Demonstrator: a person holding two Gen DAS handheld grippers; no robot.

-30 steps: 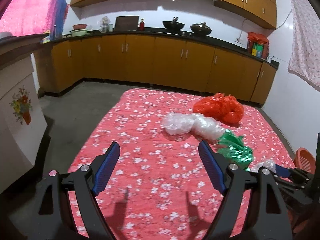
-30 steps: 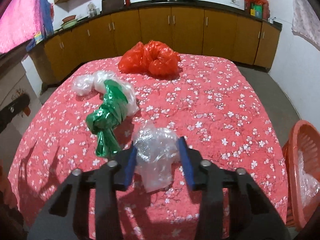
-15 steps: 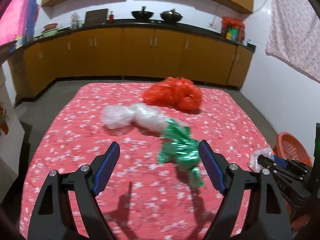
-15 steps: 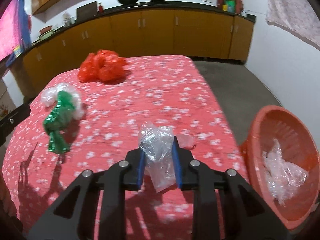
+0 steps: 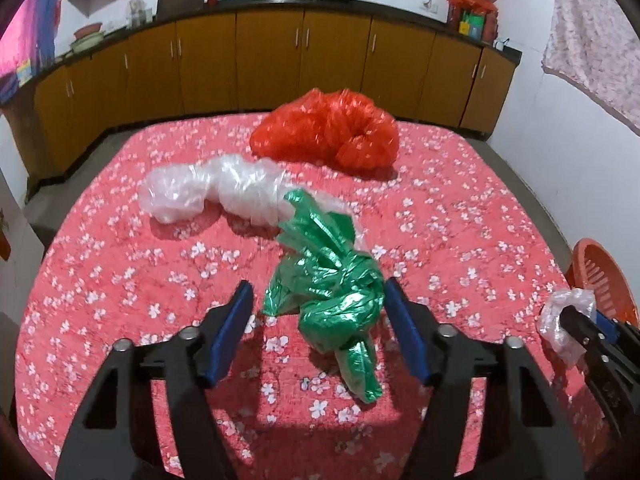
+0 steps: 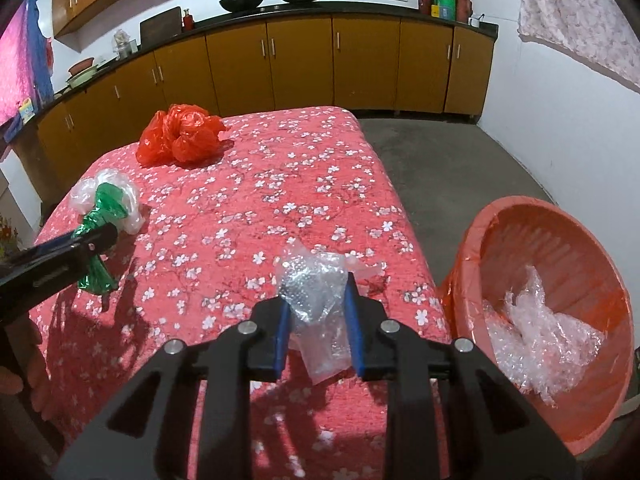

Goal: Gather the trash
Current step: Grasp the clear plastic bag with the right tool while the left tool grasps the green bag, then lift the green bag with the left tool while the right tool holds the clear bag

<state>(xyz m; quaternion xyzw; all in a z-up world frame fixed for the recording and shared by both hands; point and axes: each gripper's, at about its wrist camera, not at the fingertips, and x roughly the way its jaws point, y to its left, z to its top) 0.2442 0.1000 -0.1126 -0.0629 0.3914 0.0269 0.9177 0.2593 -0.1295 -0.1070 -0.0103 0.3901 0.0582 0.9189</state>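
My left gripper (image 5: 316,304) is open, its blue pads on either side of a crumpled green plastic bag (image 5: 332,292) lying on the red flowered tablecloth (image 5: 120,280). Behind it lie a clear plastic bag (image 5: 212,192) and a red plastic bag (image 5: 328,132). My right gripper (image 6: 316,312) is shut on a clear bubble-wrap wad (image 6: 316,292), held near the table's right edge, left of an orange basket (image 6: 560,220) that holds clear plastic (image 6: 536,328). The green bag (image 6: 102,216) and red bag (image 6: 180,136) also show in the right wrist view.
Brown kitchen cabinets (image 5: 280,64) run along the back wall with woks on the counter. Grey concrete floor (image 6: 440,148) lies right of the table. A white wall (image 6: 560,100) stands behind the basket. The left gripper's body (image 6: 52,264) crosses the right view's left side.
My left gripper has moved forward until the green bag sits between its open pads. My right gripper has carried the bubble wrap right, towards the orange basket.
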